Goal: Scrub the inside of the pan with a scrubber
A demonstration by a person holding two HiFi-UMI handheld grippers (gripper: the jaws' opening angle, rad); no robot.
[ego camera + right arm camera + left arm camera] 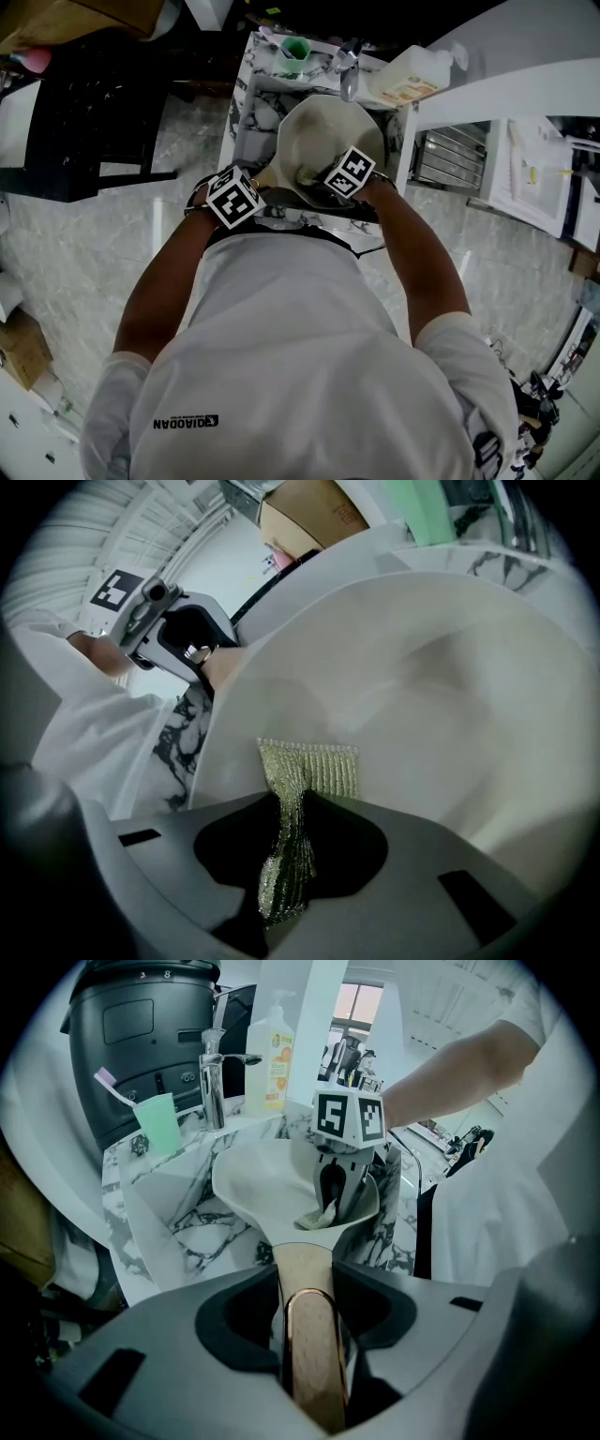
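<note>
A cream-white pan (330,141) (267,1180) (441,714) sits tilted over a marble sink (246,103). Its wooden handle (311,1335) with a copper rim runs back between the jaws of my left gripper (314,1354) (234,195), which is shut on it. My right gripper (286,855) (345,176) (337,1185) reaches into the pan and is shut on a greenish mesh scrubber (300,789) (319,1215). The scrubber's free end presses against the pan's inner wall near the handle side.
A chrome tap (214,1068) (347,66) stands behind the sink, with a green cup holding a toothbrush (155,1121) (295,52) and a soap bottle (270,1058) (412,80) beside it. A dish rack (450,155) lies to the right.
</note>
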